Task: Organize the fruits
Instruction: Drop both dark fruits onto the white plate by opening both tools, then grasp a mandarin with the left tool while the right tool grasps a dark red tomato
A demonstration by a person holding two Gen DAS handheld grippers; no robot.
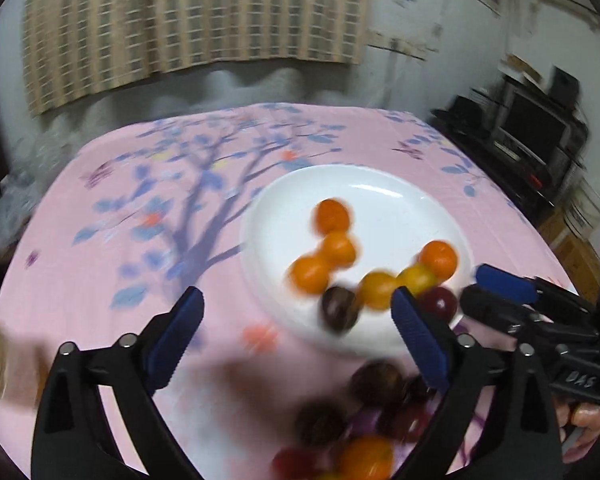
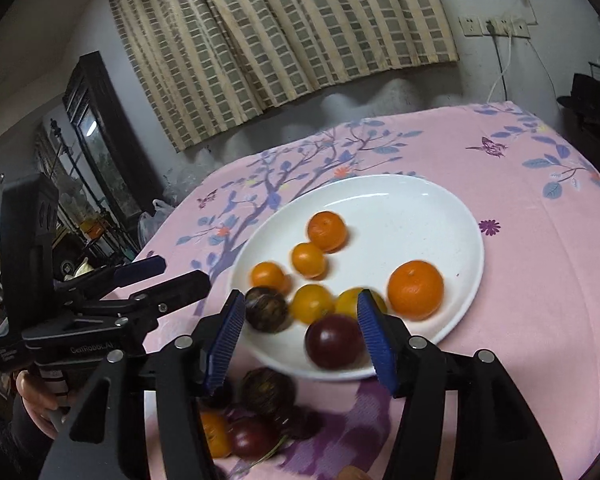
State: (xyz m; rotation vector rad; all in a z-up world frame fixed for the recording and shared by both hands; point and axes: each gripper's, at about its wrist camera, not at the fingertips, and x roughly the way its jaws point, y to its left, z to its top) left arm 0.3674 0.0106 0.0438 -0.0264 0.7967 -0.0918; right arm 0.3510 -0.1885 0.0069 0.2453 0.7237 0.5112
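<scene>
**Loose fruit sits behind both tools, plate ahead**

Loose fruit (image 2: 256,412) lies nearest me on the pink worktop (image 2: 540,280), at six o'clock from the white plate (image 2: 440,208), under both tools. My left tool (image 1: 296,320) gapes wide and empty, just off the plate's rim at seven o'clock. My right tool (image 2: 300,320) stands part open, gripping nothing, with a dark plum (image 2: 334,340) on the plate between its fingers. Next pick, I judge, lies back toward me; the right tool looks nearer.

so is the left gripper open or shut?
Open. The left gripper has its blue pads spread wide with nothing between them, above the pink cloth beside the plate.
</scene>
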